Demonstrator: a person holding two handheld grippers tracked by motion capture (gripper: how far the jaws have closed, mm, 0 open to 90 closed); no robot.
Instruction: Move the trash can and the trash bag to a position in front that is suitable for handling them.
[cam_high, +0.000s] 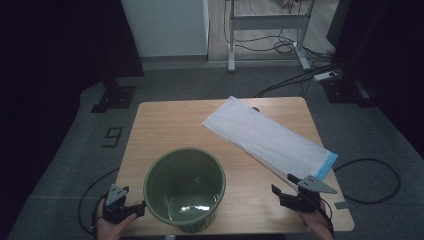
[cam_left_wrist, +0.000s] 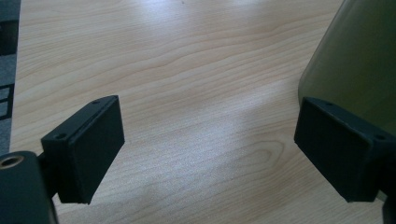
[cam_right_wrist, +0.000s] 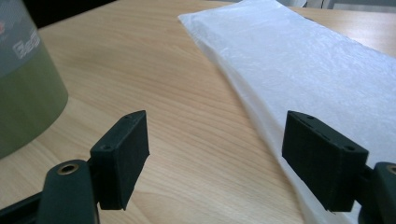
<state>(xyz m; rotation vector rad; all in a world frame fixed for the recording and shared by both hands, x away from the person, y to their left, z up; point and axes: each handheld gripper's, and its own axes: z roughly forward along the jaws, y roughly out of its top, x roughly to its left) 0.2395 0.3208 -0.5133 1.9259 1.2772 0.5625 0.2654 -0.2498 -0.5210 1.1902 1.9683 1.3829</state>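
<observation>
A green bin (cam_high: 185, 189) stands upright and hollow near the front edge of the wooden table (cam_high: 165, 125). A flat white plastic bag (cam_high: 267, 137) with a blue end lies diagonally across the table's right half. My left gripper (cam_high: 136, 207) sits at the front left, just beside the bin's wall, open with only bare wood between its jaws. In the left gripper view the bin (cam_left_wrist: 355, 60) rises at the right behind one jaw. My right gripper (cam_high: 284, 184) hovers at the front right by the bag's blue end, open and holding nothing; the bag (cam_right_wrist: 317, 70) lies ahead of it.
The table stands on grey carpet. Cables (cam_high: 370, 170) loop on the floor to the right, and a white desk frame (cam_high: 267, 30) stands beyond. Dark curtains and a black stand base (cam_high: 114, 97) flank the far left.
</observation>
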